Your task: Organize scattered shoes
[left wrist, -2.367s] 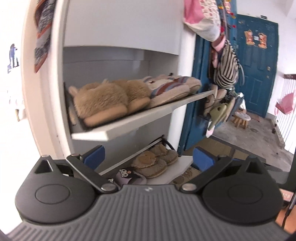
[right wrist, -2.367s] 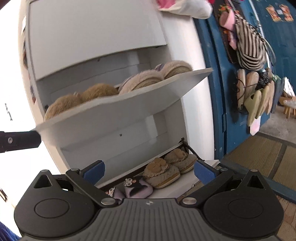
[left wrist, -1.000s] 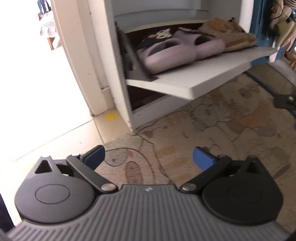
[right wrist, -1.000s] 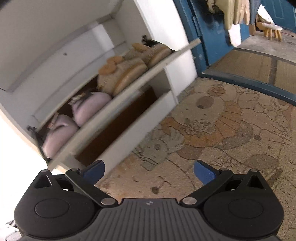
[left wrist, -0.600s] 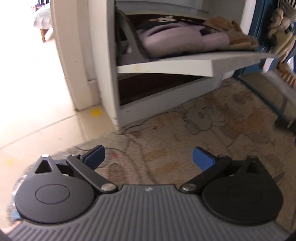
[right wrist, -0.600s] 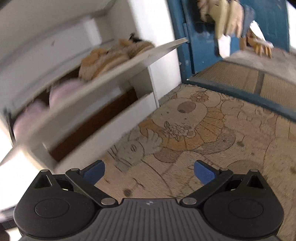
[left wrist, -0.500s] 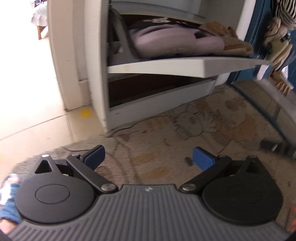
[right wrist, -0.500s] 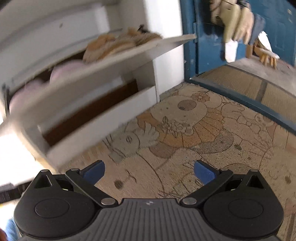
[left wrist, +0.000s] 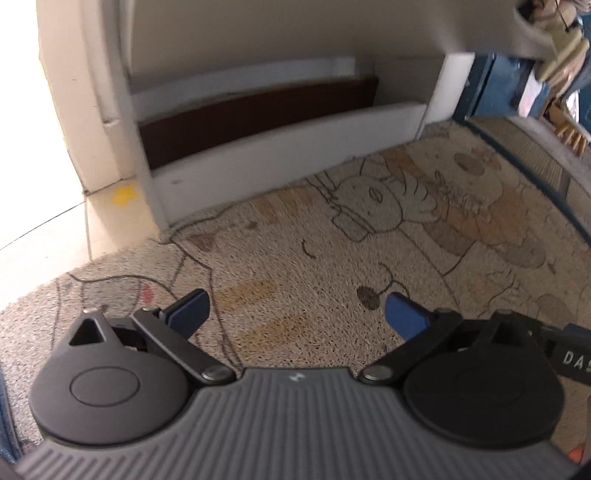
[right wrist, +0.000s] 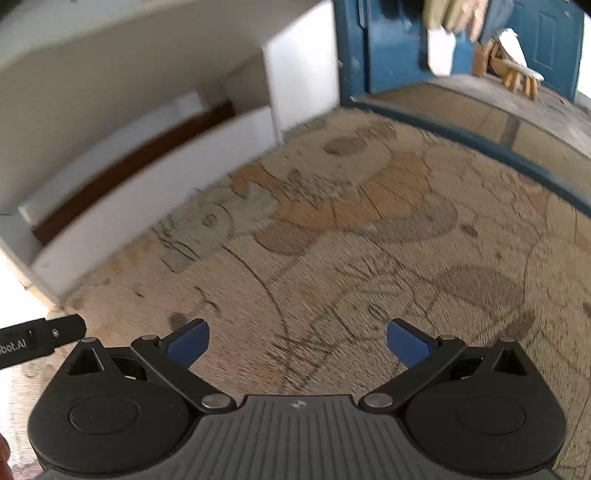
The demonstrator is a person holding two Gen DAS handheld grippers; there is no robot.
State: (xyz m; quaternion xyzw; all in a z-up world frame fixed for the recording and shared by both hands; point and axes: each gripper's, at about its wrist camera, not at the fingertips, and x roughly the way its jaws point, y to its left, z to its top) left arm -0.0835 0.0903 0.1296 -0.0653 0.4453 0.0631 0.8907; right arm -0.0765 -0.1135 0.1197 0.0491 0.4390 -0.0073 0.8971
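My left gripper is open above the patterned rug, with nothing between its blue pads. My right gripper is open too, low over the same rug and empty. The white shoe cabinet stands ahead in the left wrist view, showing only its base and a dark gap. It fills the upper left of the right wrist view, cabinet. No loose shoe lies on the rug in either view. Beige slippers hang at the top right; the same hanging slippers appear blurred.
A blue door frame and a blue sill border the rug on the right. A small wooden stool stands beyond. Pale floor tiles lie left of the cabinet. The other gripper's black tip pokes in at the left.
Both cameras have tilted down toward the rug. The open shelf with purple and brown slippers has left both views; only the cabinet's base shows now. Both grippers stay open.
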